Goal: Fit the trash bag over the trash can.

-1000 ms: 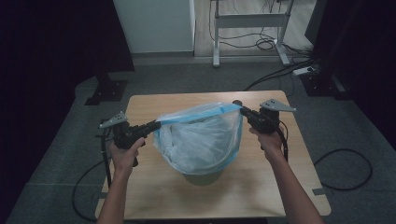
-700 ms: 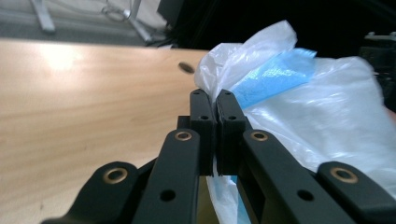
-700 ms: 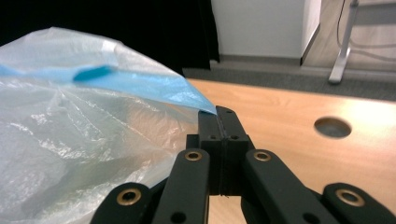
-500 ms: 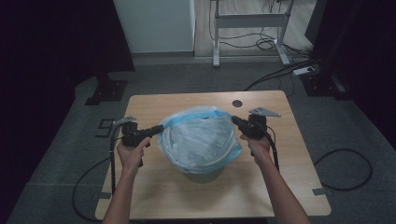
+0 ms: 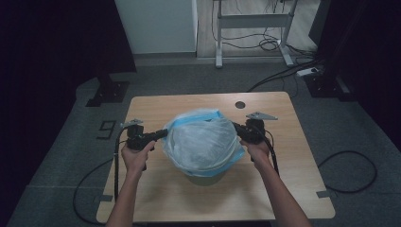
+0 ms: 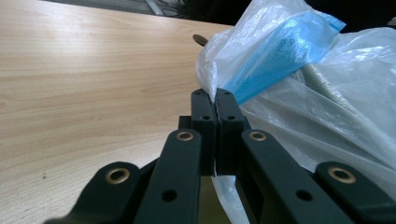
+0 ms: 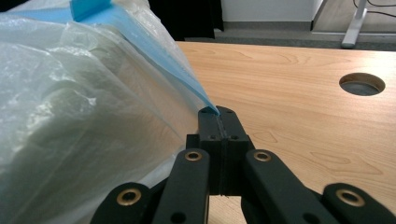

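A clear plastic bag [image 5: 201,142] with a blue band along its rim is stretched over a pale green bin [image 5: 204,178] in the middle of the wooden table [image 5: 283,189]. My left gripper [image 5: 163,134] is shut on the bag's left edge; in the left gripper view its jaws pinch the film [image 6: 215,100] where the blue band [image 6: 275,60] begins. My right gripper [image 5: 235,127] is shut on the bag's right edge, the blue band's tip [image 7: 205,105] caught between its jaws. The bag [image 7: 70,126] bulges to the left in the right gripper view.
A round cable hole [image 5: 240,104] lies in the table behind the bag. Cables trail from both grippers over the table's edges to the grey floor. A desk frame [image 5: 250,23] and dark curtains stand at the back.
Both grippers have come down and toward the person with the bag's edges. The bag has sunk lower over the bin and its mouth spreads wider around it.
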A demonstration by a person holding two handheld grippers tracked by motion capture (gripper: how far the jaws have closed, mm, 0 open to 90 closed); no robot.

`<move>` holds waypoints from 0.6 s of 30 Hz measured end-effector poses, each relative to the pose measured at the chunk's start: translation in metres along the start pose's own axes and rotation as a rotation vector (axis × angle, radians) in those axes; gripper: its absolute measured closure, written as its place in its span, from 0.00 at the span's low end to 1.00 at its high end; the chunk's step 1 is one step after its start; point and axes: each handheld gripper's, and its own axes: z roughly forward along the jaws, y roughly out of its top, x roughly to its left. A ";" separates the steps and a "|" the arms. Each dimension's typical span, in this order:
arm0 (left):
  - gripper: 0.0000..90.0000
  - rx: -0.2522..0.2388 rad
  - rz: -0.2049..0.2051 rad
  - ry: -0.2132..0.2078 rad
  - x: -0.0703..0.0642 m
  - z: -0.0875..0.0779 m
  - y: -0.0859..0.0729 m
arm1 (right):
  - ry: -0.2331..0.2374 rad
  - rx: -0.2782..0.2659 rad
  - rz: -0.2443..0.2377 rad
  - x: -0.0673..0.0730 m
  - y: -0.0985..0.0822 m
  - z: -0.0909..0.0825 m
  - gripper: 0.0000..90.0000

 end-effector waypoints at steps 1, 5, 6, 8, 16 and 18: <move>0.98 0.008 -0.004 0.002 0.000 0.001 0.000 | -0.002 0.009 -0.001 0.001 0.000 0.001 0.99; 0.98 0.034 -0.030 0.009 0.002 0.006 0.002 | -0.014 0.035 -0.001 0.005 0.002 0.004 0.98; 0.98 0.039 -0.036 0.011 0.003 0.007 0.002 | -0.018 0.041 -0.002 0.006 0.003 0.004 0.98; 0.98 0.046 -0.047 0.012 0.004 0.009 0.003 | -0.032 0.053 0.001 0.007 0.006 0.006 0.97; 0.97 0.095 -0.085 0.009 0.011 0.017 0.000 | -0.038 0.094 0.015 0.006 0.010 0.013 0.97; 0.97 0.102 -0.085 0.010 0.011 0.017 0.000 | -0.034 0.094 0.021 0.005 0.009 0.013 0.97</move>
